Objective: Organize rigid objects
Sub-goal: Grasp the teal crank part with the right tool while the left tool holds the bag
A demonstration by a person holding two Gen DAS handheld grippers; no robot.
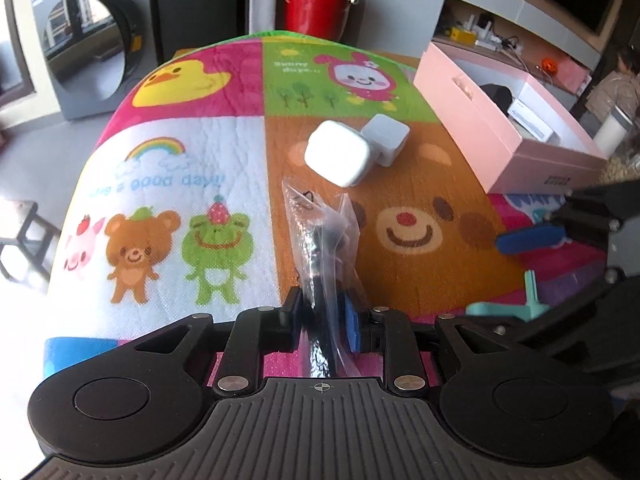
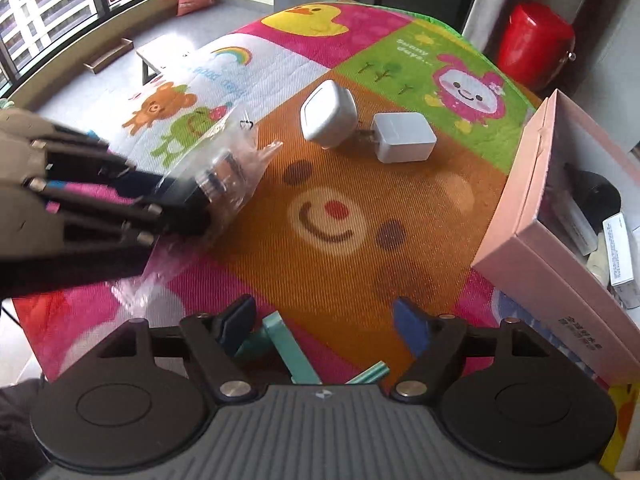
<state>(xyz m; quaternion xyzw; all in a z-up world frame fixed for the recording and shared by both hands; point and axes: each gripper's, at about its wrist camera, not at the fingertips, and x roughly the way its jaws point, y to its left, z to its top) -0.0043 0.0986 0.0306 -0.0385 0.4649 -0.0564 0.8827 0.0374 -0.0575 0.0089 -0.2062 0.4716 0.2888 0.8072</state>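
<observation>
Bagged black part [image 1: 320, 256] is being pinched by left gripper [image 1: 320, 312], bound for pink box [image 1: 516, 160]; right gripper [image 2: 324, 320] is hanging spread over teal piece [image 2: 292, 348].

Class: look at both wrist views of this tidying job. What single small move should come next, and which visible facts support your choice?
Probably carry the clear plastic bag over to the open pink box and release it there. The left gripper is already shut on the bag, the box holds other items, and two white chargers remain on the mat. The right gripper stands open over a teal object, gripping nothing.

Black claw [image 1: 320, 316], blue pads [image 1: 354, 330]
</observation>
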